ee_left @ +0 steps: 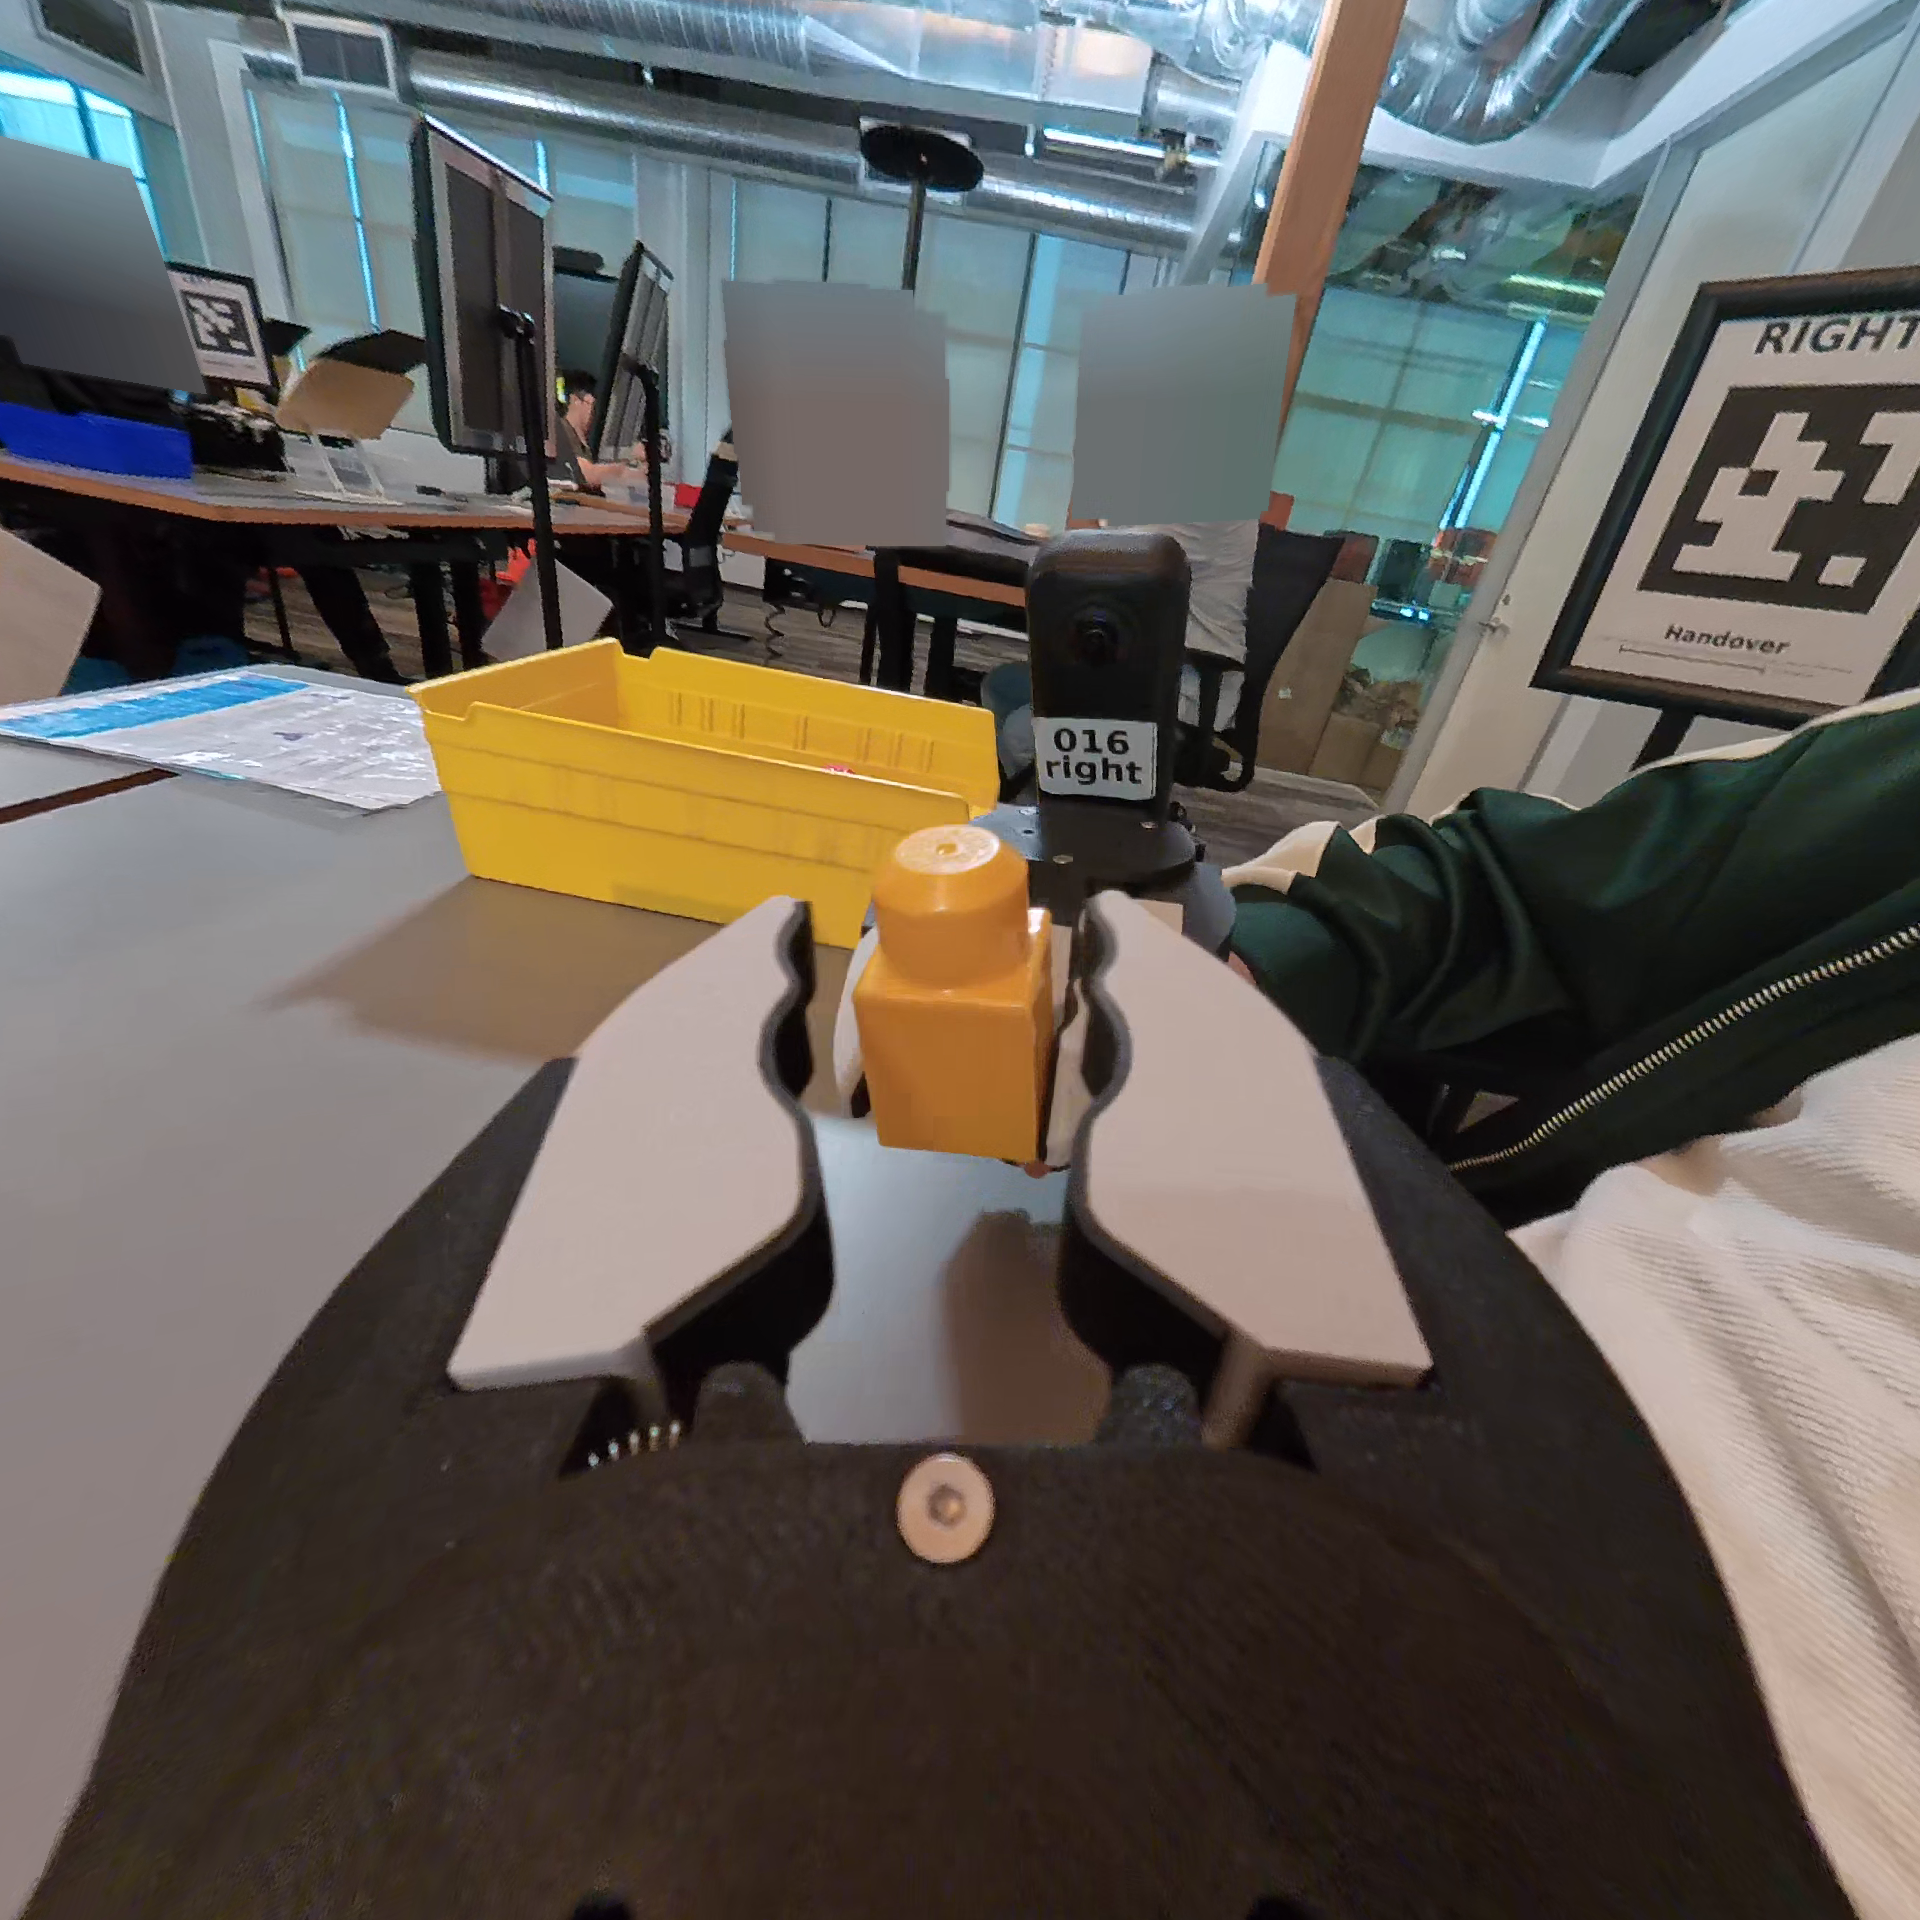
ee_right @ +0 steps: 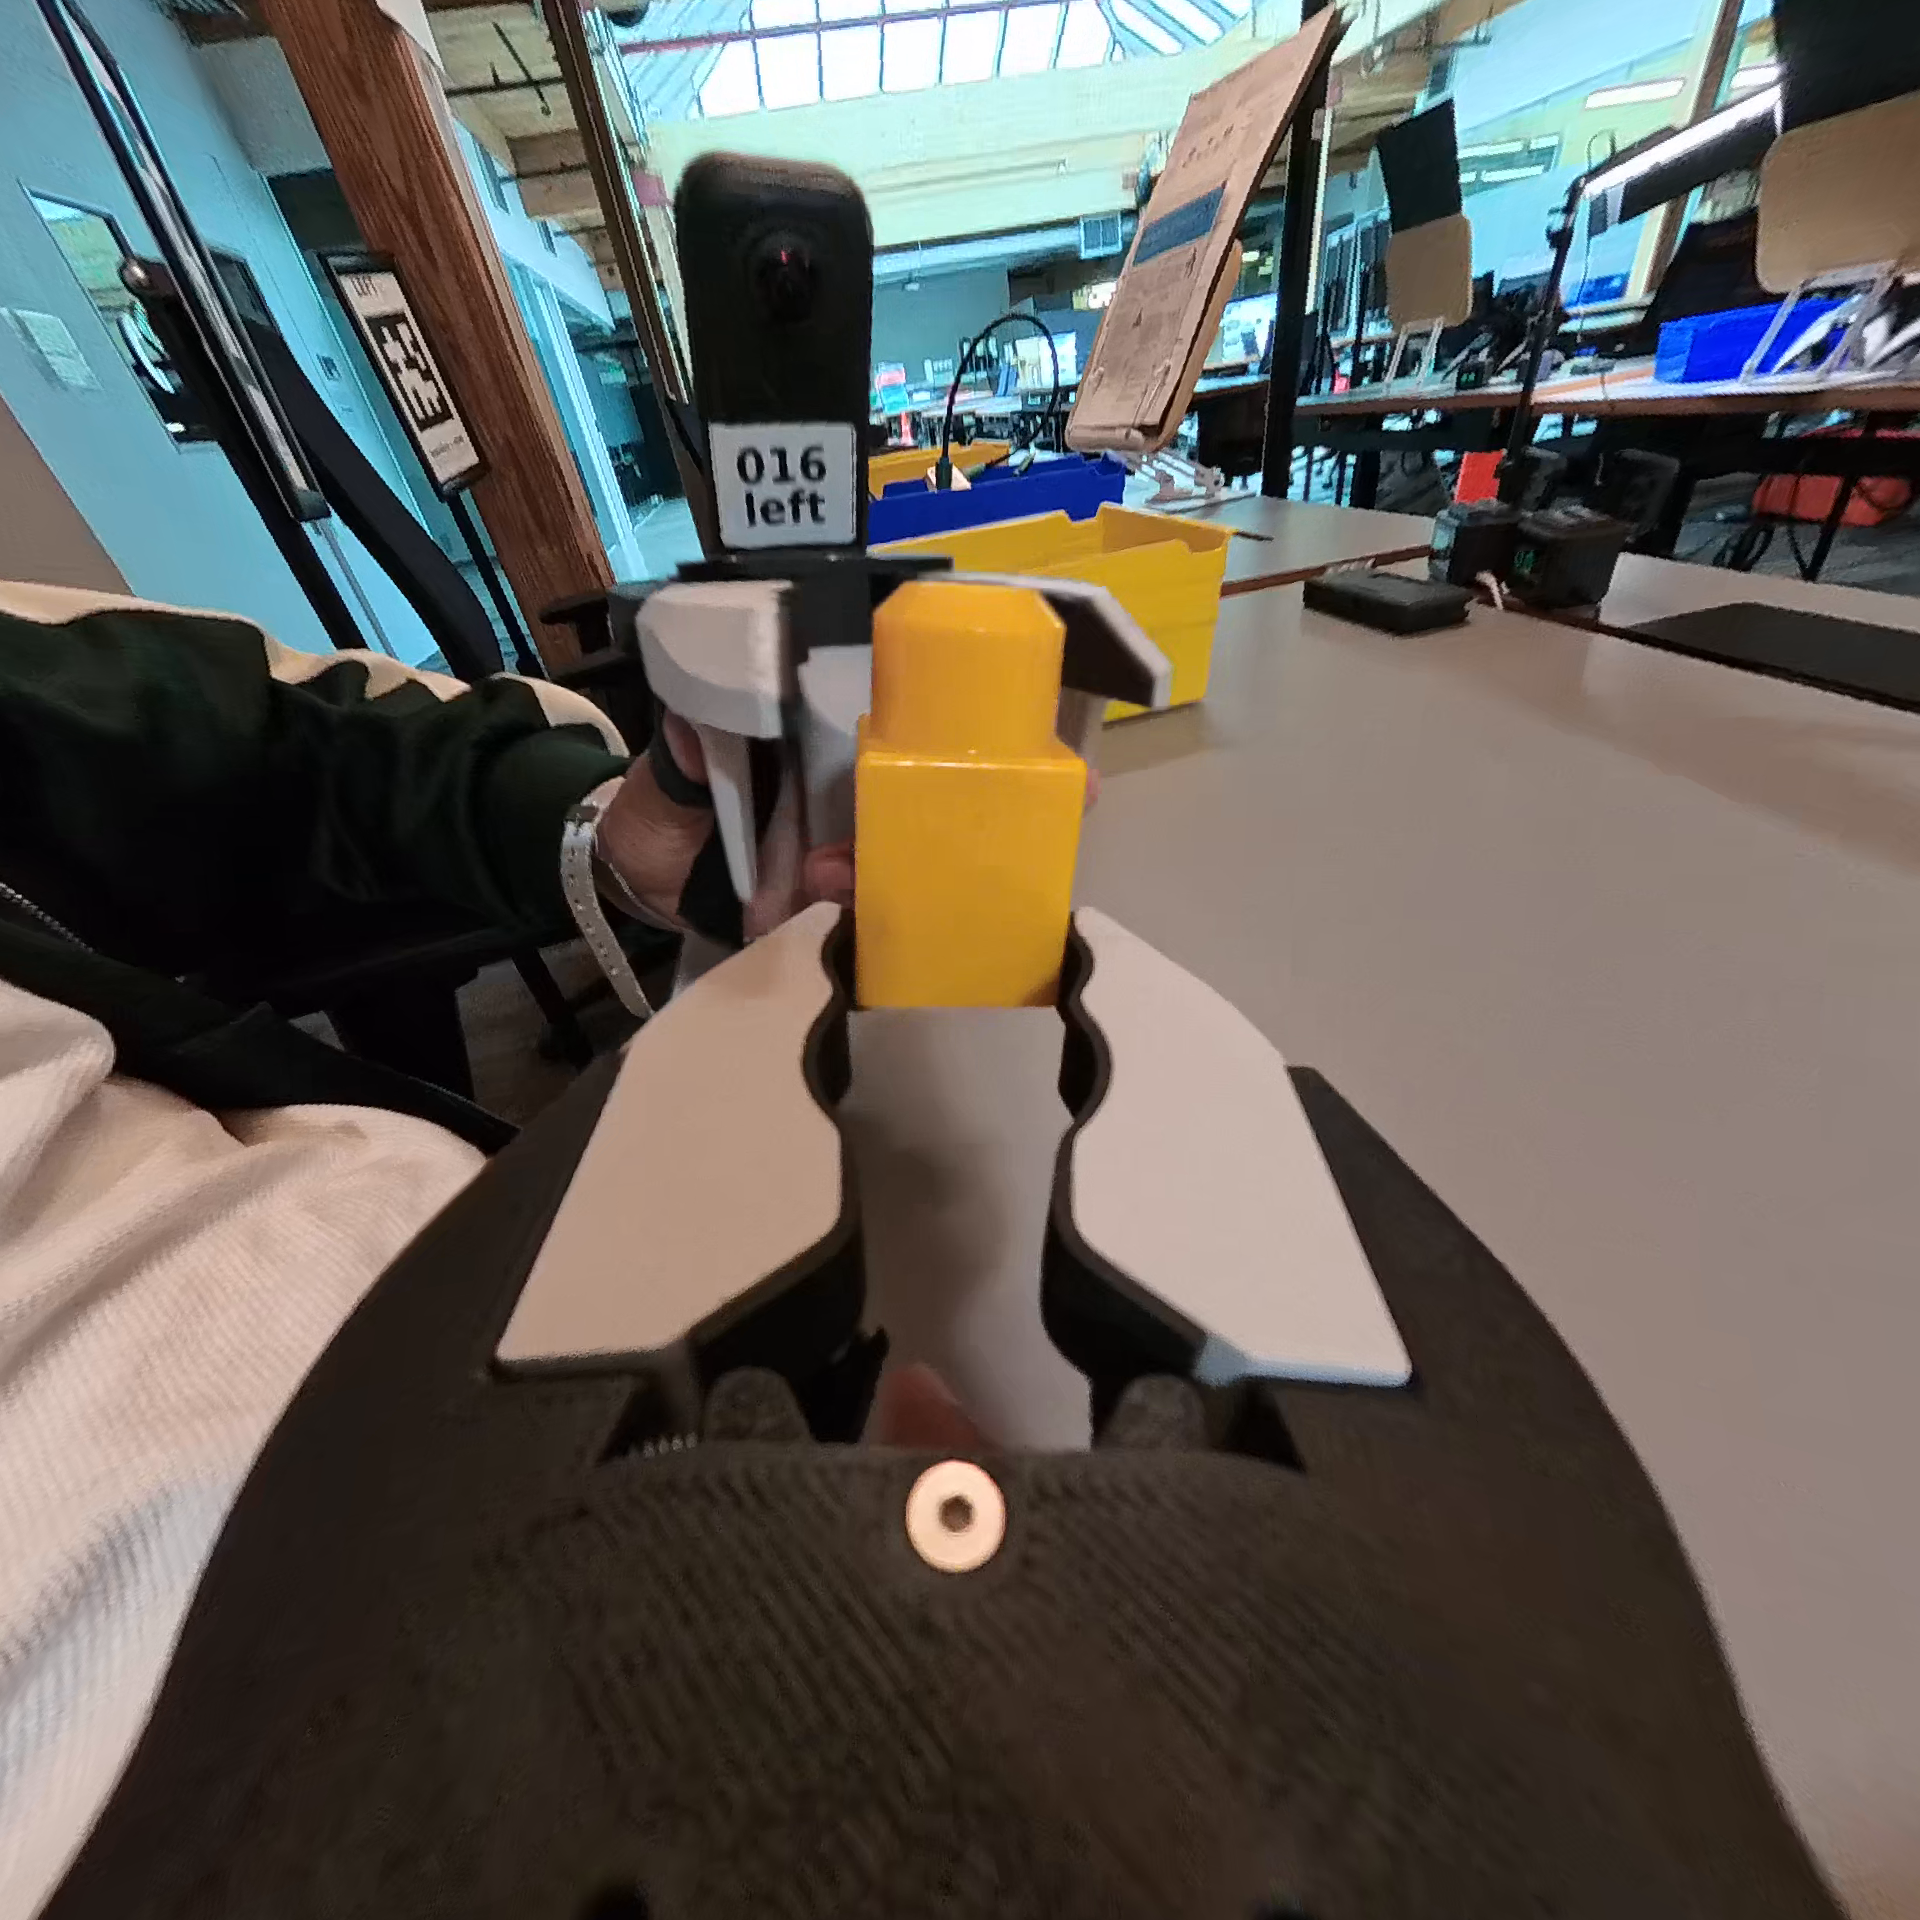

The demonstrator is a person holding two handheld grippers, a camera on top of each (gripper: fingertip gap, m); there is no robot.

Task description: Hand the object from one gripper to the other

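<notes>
A yellow toy block with a round stud on top (ee_left: 951, 1039) is held upright above the grey table (ee_left: 208, 987). In the right wrist view my right gripper (ee_right: 956, 945) is shut on the lower sides of the block (ee_right: 961, 862). My left gripper (ee_left: 945, 925) faces it with its jaws open on either side of the block, with a gap on the left side. In the right wrist view the left gripper (ee_right: 904, 655) shows beyond the block, its fingers spread around the stud. The right gripper's white fingers (ee_left: 847, 1060) show behind the block in the left wrist view.
A yellow bin (ee_left: 665, 790) stands on the table behind the grippers, and it also shows in the right wrist view (ee_right: 1164, 582). A blue bin (ee_right: 997, 499) stands beyond it. Black devices (ee_right: 1387, 603) lie farther along the table (ee_right: 1455, 883). The person's green sleeve (ee_left: 1558, 914) is at the side. The left gripper's tips are roughly 4 cm from the right gripper's.
</notes>
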